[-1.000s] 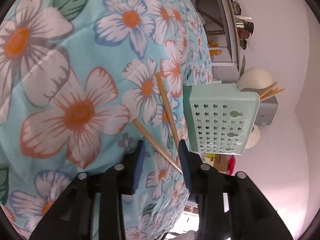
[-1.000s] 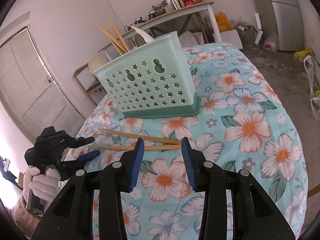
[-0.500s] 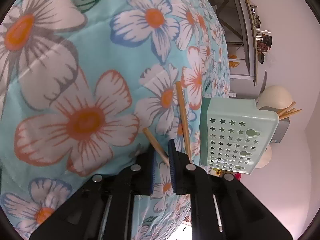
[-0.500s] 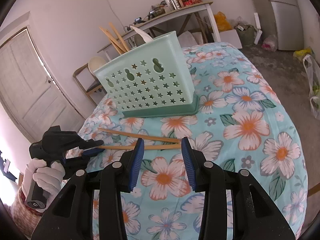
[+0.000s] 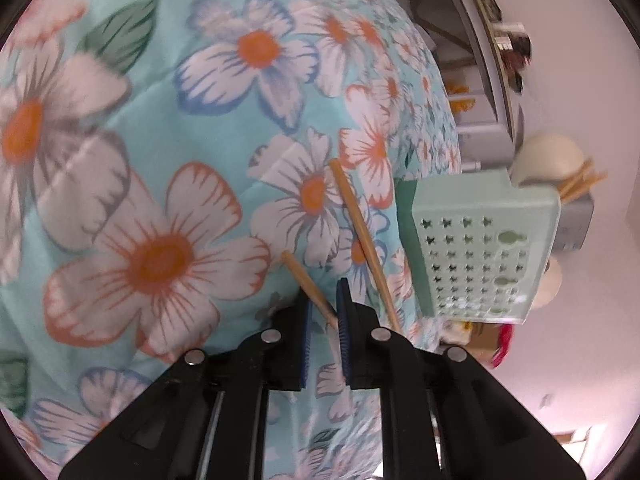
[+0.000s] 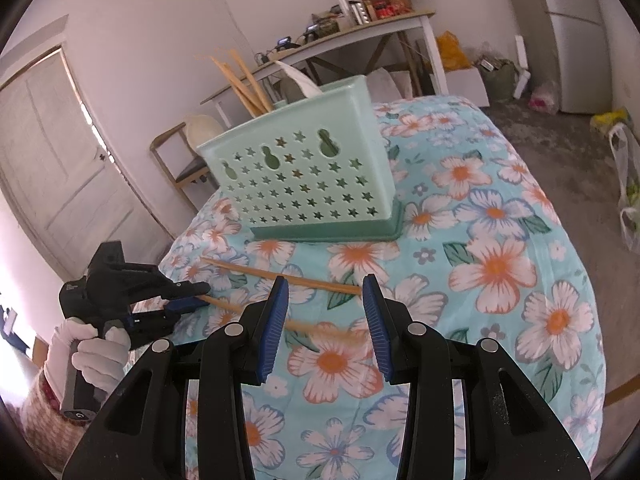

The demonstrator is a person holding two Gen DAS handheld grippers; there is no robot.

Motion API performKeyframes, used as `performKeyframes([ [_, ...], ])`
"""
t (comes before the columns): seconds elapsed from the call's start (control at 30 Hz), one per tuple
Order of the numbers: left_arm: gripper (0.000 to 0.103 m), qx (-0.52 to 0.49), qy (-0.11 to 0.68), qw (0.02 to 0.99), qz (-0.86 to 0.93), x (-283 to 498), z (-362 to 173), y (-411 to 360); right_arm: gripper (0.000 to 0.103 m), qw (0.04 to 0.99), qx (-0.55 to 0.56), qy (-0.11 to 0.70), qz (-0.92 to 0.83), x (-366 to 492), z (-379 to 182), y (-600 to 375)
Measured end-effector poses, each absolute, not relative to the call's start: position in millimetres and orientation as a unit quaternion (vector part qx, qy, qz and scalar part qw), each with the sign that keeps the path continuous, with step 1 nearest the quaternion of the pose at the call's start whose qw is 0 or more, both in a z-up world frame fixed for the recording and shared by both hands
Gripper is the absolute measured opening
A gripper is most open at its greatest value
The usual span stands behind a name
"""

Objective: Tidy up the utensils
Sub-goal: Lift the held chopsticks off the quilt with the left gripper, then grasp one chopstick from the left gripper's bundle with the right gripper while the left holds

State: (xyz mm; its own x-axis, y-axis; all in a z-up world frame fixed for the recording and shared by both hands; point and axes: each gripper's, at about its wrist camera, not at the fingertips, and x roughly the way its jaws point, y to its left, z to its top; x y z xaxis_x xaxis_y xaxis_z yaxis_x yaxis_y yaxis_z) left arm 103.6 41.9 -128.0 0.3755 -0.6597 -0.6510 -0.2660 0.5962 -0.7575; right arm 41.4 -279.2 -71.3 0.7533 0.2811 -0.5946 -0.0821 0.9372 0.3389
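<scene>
Closely, left claw clamped on near chopstick, its rear hidden, right claw half open, empty, second chopstick partly blocked.

A mint basket holding chopsticks stands on the flowered bedspread. The left gripper pinches one chopstick; another chopstick lies beyond the right gripper, whose fingers stand apart.

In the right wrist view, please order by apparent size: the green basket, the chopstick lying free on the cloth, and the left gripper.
1. green basket
2. and 3. free chopstick and left gripper: unsure; the chopstick is longer but very thin, the gripper bulkier.
</scene>
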Motion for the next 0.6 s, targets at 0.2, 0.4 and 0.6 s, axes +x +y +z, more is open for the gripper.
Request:
performKeyframes([
  [0.2,0.013,-0.329,0.551,0.747,-0.174,107.8,-110.5,36.5,0.038,0.924,0.087,0.345,0.141,56.7,-65.4,-253.9],
  [0.4,0.014,-0.288,0.544,0.764,-0.192,109.6,-105.0,42.3,0.038,0.902,-0.052,0.388,0.179,91.3,-84.1,-209.5],
  [0.6,0.014,-0.286,0.545,0.759,-0.215,110.5,-111.9,46.9,0.038,0.889,-0.106,0.399,0.198,120.4,-95.4,-192.9],
])
